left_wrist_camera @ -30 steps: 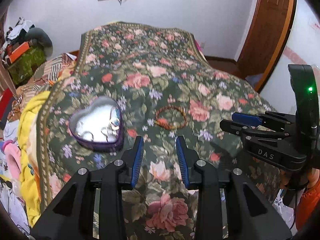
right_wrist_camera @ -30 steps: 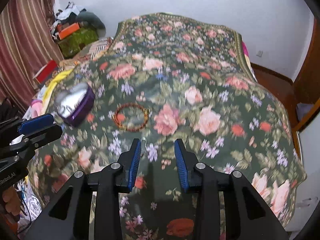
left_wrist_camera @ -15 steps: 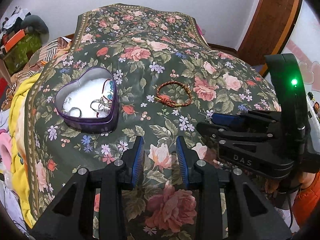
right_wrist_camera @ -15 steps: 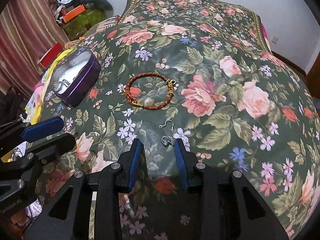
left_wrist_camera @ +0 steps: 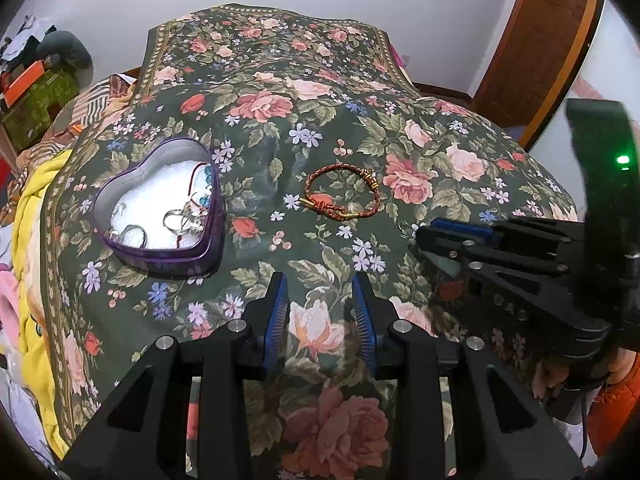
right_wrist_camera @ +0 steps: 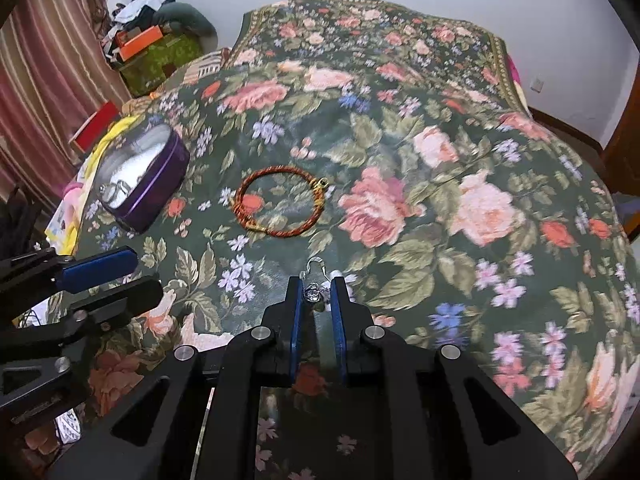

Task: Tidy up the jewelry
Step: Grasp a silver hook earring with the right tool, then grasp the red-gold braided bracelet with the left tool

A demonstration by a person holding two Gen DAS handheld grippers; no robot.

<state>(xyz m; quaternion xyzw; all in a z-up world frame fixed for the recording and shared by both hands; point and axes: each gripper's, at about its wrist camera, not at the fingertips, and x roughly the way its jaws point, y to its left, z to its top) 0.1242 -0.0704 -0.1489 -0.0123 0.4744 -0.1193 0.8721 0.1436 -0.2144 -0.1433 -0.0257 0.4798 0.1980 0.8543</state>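
Note:
A small silver earring (right_wrist_camera: 313, 293) lies on the floral bedspread between the blue pads of my right gripper (right_wrist_camera: 316, 294), whose jaws have narrowed onto it; its hook pokes out ahead of the tips. A red and gold cord bracelet (right_wrist_camera: 292, 234) (left_wrist_camera: 325, 209) rests just beyond. Further left stands an open purple heart-shaped tin (left_wrist_camera: 160, 258) (right_wrist_camera: 160, 184) with several silver pieces inside. My left gripper (left_wrist_camera: 320, 304) hovers open and empty over the bedspread, nearer than the tin and bracelet. In the left wrist view the right gripper (left_wrist_camera: 452, 236) comes in from the right.
The bedspread (right_wrist_camera: 440, 160) covers a wide bed that drops off at its left and right edges. Yellow and pink bedding (left_wrist_camera: 32, 216) lies left of the tin. Clutter and boxes (right_wrist_camera: 148, 40) sit at the far left, and a wooden door (left_wrist_camera: 536, 40) at the far right.
The right gripper has moved down and forward to the earring and its jaws have narrowed around it. The left gripper came closer to the bed and stayed open.

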